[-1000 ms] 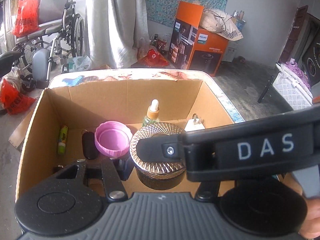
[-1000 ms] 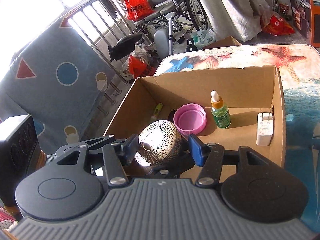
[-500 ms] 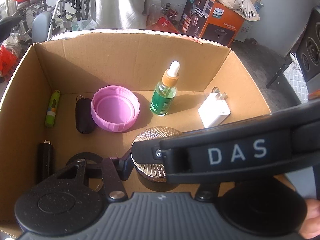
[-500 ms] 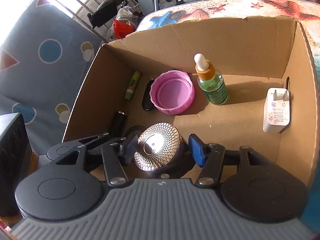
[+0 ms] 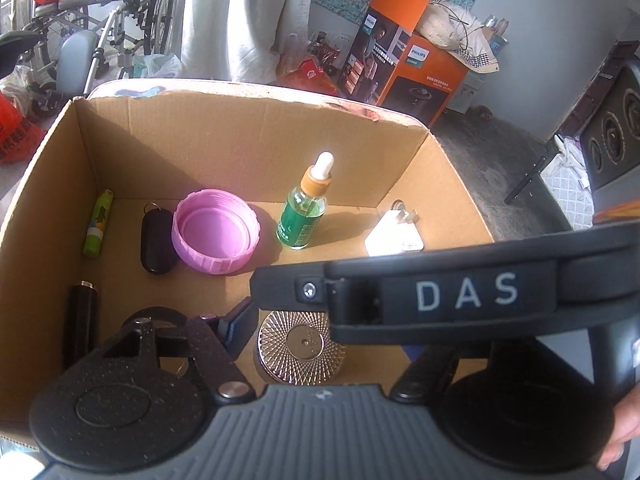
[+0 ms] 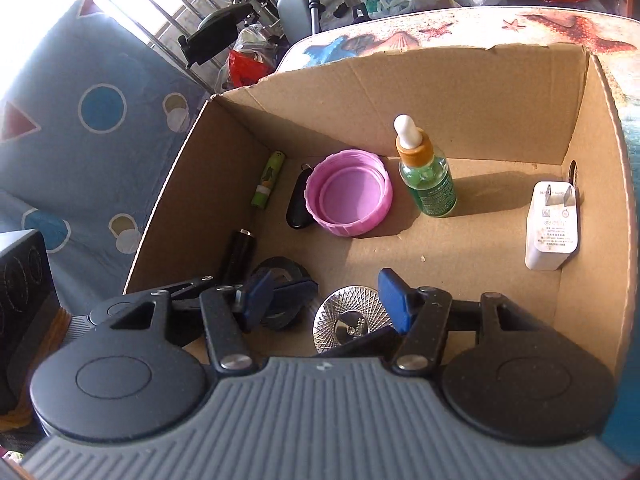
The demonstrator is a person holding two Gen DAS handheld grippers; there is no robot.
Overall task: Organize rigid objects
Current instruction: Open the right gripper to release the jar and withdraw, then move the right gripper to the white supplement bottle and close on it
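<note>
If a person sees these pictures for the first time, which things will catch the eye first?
Probably the pink lid, lying open side up in the middle of the cardboard box, and the green dropper bottle standing upright just beside it. Next, the shiny patterned jar on the box floor near the front, between the right gripper's blue pads.

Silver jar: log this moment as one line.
silver jar: in cardboard box | left gripper: jaws just opening, jar between, not clamped
</note>
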